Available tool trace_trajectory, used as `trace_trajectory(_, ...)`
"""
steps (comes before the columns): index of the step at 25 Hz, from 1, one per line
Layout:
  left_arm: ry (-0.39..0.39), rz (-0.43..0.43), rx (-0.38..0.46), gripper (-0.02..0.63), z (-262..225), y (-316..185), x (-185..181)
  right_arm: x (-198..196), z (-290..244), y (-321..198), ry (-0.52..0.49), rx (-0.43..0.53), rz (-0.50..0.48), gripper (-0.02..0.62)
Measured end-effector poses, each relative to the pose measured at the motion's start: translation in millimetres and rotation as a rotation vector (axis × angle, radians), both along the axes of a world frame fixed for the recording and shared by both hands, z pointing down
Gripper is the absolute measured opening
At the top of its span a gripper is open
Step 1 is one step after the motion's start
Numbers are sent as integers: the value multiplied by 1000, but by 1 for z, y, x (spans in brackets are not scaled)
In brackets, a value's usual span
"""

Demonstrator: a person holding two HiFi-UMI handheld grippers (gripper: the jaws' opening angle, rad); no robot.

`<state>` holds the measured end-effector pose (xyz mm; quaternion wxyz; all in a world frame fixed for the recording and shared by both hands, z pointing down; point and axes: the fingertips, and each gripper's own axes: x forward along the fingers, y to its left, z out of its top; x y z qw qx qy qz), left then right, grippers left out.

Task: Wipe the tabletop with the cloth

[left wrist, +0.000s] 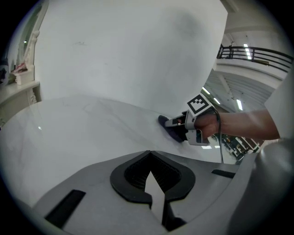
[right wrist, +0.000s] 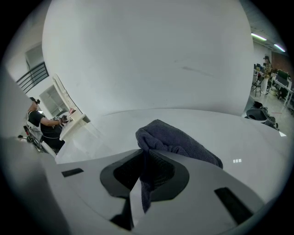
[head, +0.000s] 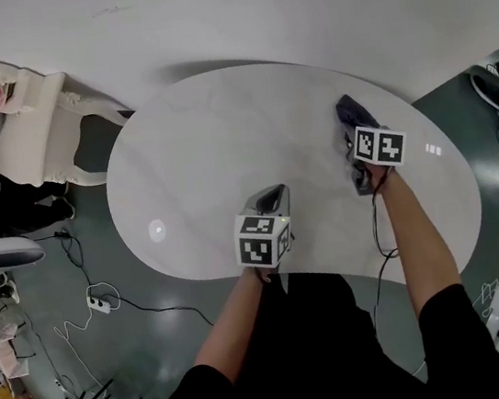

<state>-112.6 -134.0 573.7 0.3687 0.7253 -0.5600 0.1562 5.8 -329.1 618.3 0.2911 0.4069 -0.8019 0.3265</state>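
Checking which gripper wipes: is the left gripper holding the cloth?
No, the left gripper is shut on nothing; the right gripper pinches the cloth.

The cloth is a dark blue-grey terry thing, all bunched up. One end is pinched in the right gripper's jaws and the rest is heaped on the surface just ahead of them. The surface is a glossy white oval, with the cloth over on its right side.
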Motion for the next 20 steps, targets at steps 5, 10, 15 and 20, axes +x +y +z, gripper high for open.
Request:
trace_trajectory(5,-7,-11,88,8,-14,-5,-18,-37,1,9,-42,-40,-51,34)
trace_trajectory(10,25,-51,188,8,-31,-7,-42,-79,3,14,-12,-31,-109,34)
trace_trajectory(15,-1,-70,189,8,-30,-3,-69,-117,2,12,-30,-41,-127,34)
trace_trajectory(20,-10,-92,177,8,-26,6,-96,-155,4,12,-30,-35,-156,34)
